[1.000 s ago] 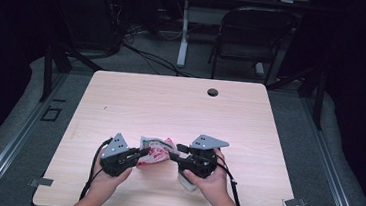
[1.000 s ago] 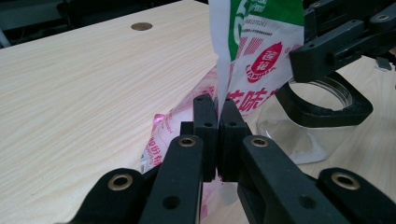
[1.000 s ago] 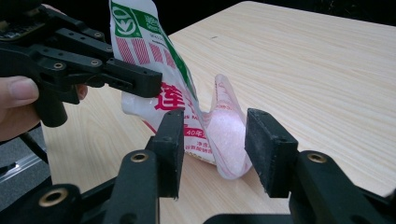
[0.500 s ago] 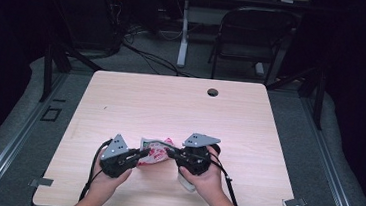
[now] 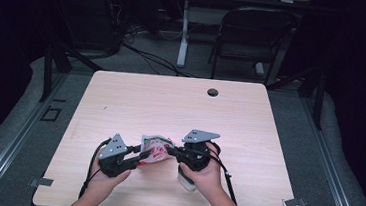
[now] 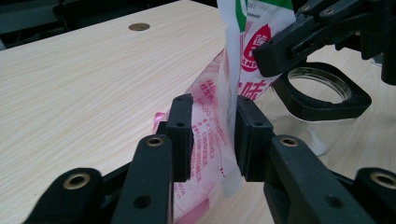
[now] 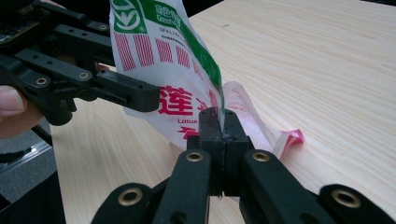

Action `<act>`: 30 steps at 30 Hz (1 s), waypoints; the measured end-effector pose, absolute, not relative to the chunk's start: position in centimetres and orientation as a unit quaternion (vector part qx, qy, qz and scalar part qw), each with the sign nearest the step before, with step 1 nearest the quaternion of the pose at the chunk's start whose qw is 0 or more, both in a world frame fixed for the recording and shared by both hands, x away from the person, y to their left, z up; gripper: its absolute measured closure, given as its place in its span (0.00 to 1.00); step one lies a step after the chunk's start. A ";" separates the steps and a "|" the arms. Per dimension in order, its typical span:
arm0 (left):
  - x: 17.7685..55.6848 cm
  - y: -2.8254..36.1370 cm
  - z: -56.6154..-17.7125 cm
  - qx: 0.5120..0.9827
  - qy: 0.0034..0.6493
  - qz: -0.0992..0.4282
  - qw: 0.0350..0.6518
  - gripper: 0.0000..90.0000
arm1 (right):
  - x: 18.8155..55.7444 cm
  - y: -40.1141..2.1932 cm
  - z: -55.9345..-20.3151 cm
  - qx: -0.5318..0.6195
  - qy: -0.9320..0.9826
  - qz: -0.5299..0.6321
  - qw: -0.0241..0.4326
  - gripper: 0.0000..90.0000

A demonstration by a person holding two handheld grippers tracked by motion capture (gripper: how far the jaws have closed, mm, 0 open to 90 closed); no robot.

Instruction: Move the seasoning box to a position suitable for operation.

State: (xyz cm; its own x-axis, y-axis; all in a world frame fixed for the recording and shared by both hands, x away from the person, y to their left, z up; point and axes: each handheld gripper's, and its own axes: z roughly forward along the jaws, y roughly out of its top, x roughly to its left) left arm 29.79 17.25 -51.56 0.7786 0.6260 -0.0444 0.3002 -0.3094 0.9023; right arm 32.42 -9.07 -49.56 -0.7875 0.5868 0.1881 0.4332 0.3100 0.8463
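A crinkled plastic bag printed in red, white and green is held up between the two grippers near the table's front edge. My right gripper is shut on the bag's thin edge, and its jaws have just been closing. My left gripper has just been opening. Its pads stand apart with the bag's pink lower part loose between them. From above, the left gripper comes in from the left and the right gripper from the right. Each is in a hand.
The light wooden table has a round cable hole at its far side. A clear round container in a black ring sits below the right gripper. A dark chair and cables stand beyond the table.
The right hand has shifted slightly left toward the bag. The left hand and the bag have stayed in place.
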 end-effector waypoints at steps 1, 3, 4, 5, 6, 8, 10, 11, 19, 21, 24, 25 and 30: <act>29.9 17.3 -51.7 0.794 0.292 0.158 0.510 0.77 | 32.4 -9.0 -49.4 0.313 0.808 0.493 0.080 1.00; 30.0 17.5 -51.7 0.793 0.294 0.150 0.512 0.76 | 32.5 -8.9 -49.1 0.307 0.810 0.492 0.083 1.00; 29.9 17.5 -51.8 0.789 0.299 0.153 0.514 0.78 | 32.5 -8.8 -49.0 0.307 0.810 0.492 0.084 1.00; 30.0 17.6 -51.7 0.790 0.291 0.144 0.520 0.81 | 32.6 -8.8 -49.0 0.306 0.810 0.493 0.085 1.00; 29.8 17.5 -51.6 0.789 0.294 0.148 0.519 0.86 | 32.7 -8.8 -48.8 0.305 0.811 0.491 0.084 1.00; 29.7 17.5 -51.3 0.794 0.284 0.143 0.518 0.95 | 32.8 -8.7 -48.7 0.307 0.809 0.495 0.085 1.00; 29.5 17.3 -51.0 0.794 0.280 0.153 0.517 0.98 | 32.8 -8.6 -48.5 0.306 0.808 0.495 0.086 1.00; 29.4 17.2 -50.9 0.793 0.278 0.152 0.520 0.99 | 32.9 -8.6 -48.4 0.308 0.808 0.494 0.089 1.00; 28.6 16.8 -50.2 0.786 0.263 0.134 0.543 1.00 | 32.8 -8.9 -47.4 0.314 0.797 0.508 0.093 1.00; 28.5 16.7 -50.1 0.785 0.267 0.139 0.541 1.00 | 32.7 -9.0 -47.3 0.313 0.796 0.510 0.091 1.00; 28.6 16.5 -50.4 0.786 0.267 0.131 0.543 0.97 | 32.6 -9.3 -47.3 0.309 0.801 0.506 0.090 1.00; 28.7 16.5 -50.6 0.788 0.268 0.127 0.539 0.95 | 32.5 -9.3 -47.5 0.308 0.804 0.500 0.093 1.00; 29.5 16.4 -51.4 0.799 0.271 0.104 0.526 0.75 | 32.4 -9.8 -47.9 0.306 0.803 0.504 0.090 1.00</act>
State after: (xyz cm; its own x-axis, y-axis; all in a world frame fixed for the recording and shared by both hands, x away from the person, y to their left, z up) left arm 29.52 16.41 -51.38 0.8313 0.5428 -0.1198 0.3246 -0.2991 0.8973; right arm 32.40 -9.78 -47.94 -0.7961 0.5826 0.1636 0.4008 0.3051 0.8639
